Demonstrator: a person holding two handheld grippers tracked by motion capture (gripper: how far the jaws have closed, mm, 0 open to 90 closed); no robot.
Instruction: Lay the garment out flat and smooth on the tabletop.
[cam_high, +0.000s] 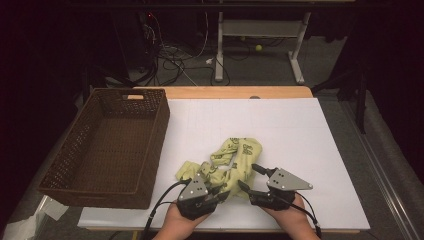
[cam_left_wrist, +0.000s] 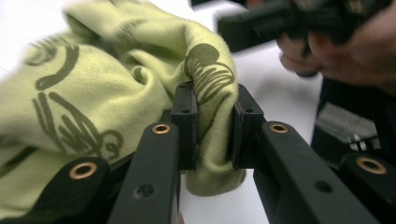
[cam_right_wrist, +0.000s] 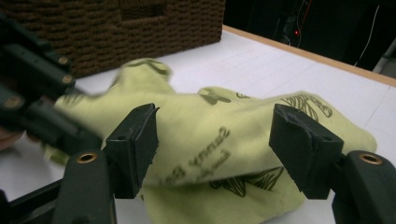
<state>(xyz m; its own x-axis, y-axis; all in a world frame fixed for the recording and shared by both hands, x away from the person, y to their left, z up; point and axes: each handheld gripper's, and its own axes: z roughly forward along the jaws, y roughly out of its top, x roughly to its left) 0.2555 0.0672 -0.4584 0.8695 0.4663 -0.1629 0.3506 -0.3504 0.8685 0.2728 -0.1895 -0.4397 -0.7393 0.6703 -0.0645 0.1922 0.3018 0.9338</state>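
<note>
Yellow-green cloth (cam_high: 231, 159) with dark squiggly prints sits crumpled on the white counter (cam_high: 300, 150), just right of the brown wicker basket (cam_high: 107, 145) and close to the person's edge. Looks like the pick-up stage of getting this thing sorted, probably for folding or for dropping into the basket, hard to say which.

Left gripper (cam_high: 212, 192) is on the cloth's near-left end, jaws clamped tight on a bunched fold; in the left gripper view you can see fabric squeezed between the pads. Right gripper (cam_high: 248, 177) is at the cloth's near-right side, and its jaws stand partway apart, straddling a flap of cloth (cam_right_wrist: 219, 140) without pinching it. So one corner is secured, the other isn't.

Next move, I'd guess: the right one needs to pinch down on that flap, ideally on a single edge rather than a thick wad. Then both can lift and spread the cloth away from the basket.
</note>
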